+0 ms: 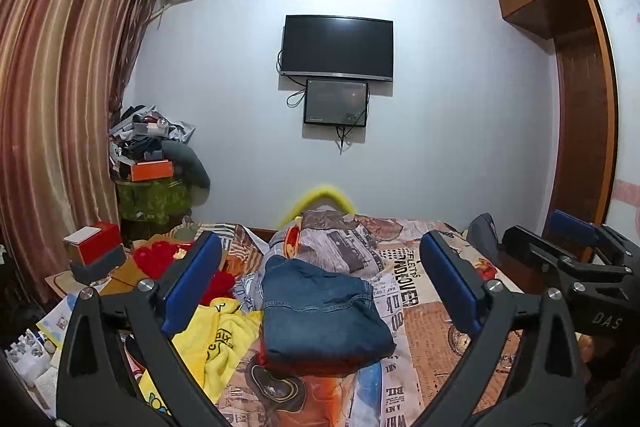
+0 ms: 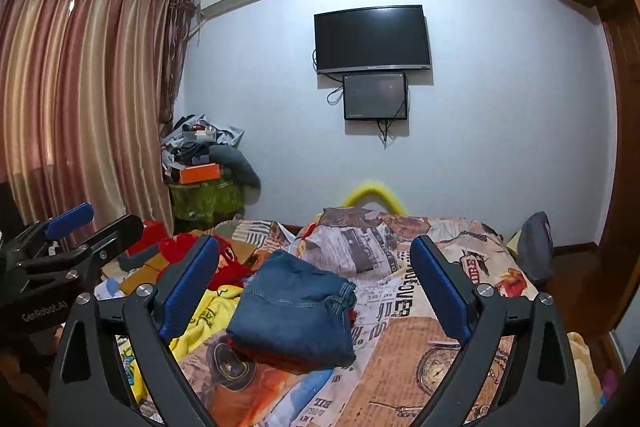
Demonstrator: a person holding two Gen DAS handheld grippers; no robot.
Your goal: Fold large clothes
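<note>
The folded blue jeans hide most of a red cloth lying under them; only its edge peeks out below the jeans. Left of the jeans, the left gripper's finger covers part of the yellow shirt, and the print on that shirt is too crumpled to read. Behind the jeans, a blurry yellow thing pokes up past the bed, its lower part hidden.
</note>
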